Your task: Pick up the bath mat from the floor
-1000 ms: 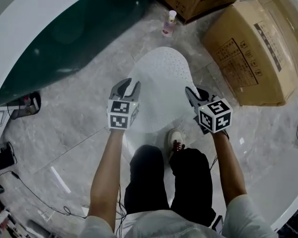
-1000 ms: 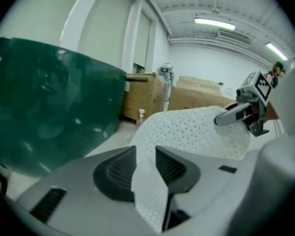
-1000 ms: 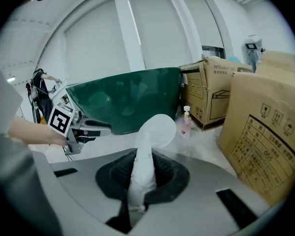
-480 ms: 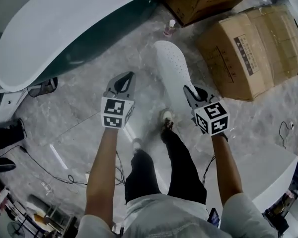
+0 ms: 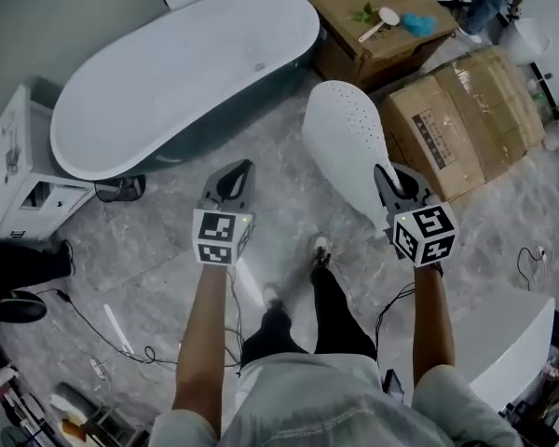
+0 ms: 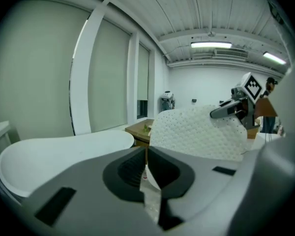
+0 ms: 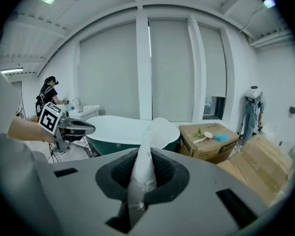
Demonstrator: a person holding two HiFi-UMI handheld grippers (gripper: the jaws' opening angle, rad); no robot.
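The white perforated bath mat (image 5: 347, 145) hangs off the floor, standing nearly on edge in the head view. My right gripper (image 5: 398, 182) is shut on its near end; in the right gripper view the mat (image 7: 146, 146) runs up from between the pressed jaws (image 7: 139, 183). My left gripper (image 5: 231, 177) is shut and holds nothing, well to the left of the mat. From the left gripper view the mat (image 6: 196, 132) shows broadside with the right gripper (image 6: 231, 108) on its far edge, beyond my own shut jaws (image 6: 146, 170).
A white and dark green bathtub (image 5: 168, 77) lies at the upper left. Cardboard boxes (image 5: 466, 119) stand at the upper right, one (image 5: 354, 40) with a brush on top. A white cabinet (image 5: 19, 170) stands left. Cables (image 5: 121, 347) trail on the marble floor.
The left gripper has shut and come off the mat's left edge. The right gripper has lifted the mat off the floor and turned it on edge. The view has risen.
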